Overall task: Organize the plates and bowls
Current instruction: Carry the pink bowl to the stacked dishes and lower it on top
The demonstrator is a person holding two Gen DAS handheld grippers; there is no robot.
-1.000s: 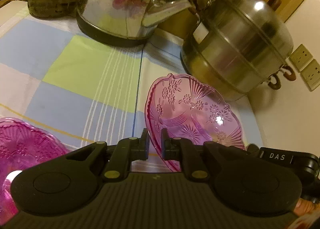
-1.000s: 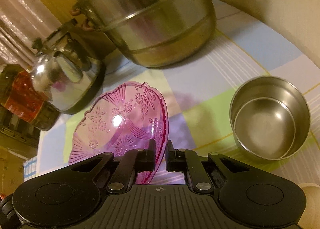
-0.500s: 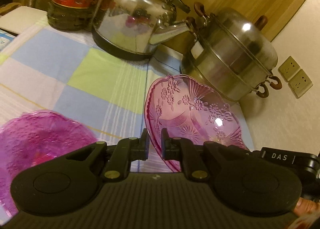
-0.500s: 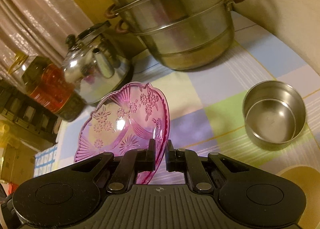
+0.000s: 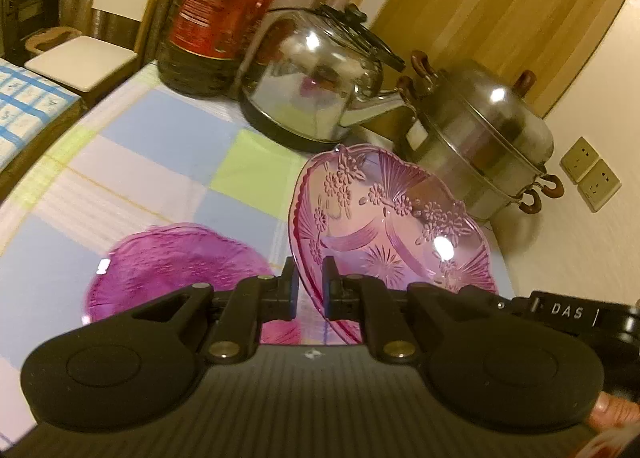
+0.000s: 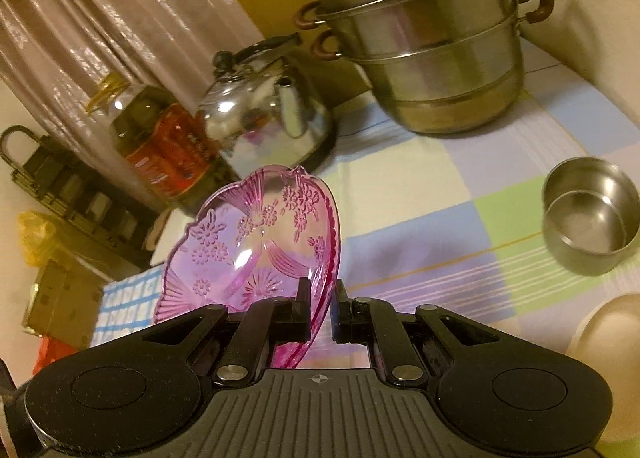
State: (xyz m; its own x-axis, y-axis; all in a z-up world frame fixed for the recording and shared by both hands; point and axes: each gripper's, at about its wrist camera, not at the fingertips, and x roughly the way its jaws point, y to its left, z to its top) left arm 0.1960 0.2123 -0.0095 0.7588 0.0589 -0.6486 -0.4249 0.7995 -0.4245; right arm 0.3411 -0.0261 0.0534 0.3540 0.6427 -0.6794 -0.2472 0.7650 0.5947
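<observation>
My left gripper (image 5: 308,290) is shut on the rim of a pink glass plate (image 5: 384,221) with flower patterns, held tilted above the table. My right gripper (image 6: 322,314) is shut on the opposite rim of the same plate, which also shows in the right wrist view (image 6: 256,242). A second, darker magenta glass plate (image 5: 176,262) lies flat on the checked tablecloth, below and left of the held plate. A steel bowl (image 6: 588,213) stands on the cloth at the right. The edge of a beige bowl (image 6: 608,342) shows at the lower right.
A steel kettle (image 5: 316,77), a steel steamer pot (image 5: 480,133) and a large oil bottle (image 5: 216,9) stand along the back of the table. The wall with sockets (image 5: 590,173) is at the right. A chair (image 5: 80,53) stands off the table's left edge.
Both grippers have risen with the pink plate, and more of the table and room shows. The magenta plate below has come further into the left wrist view.
</observation>
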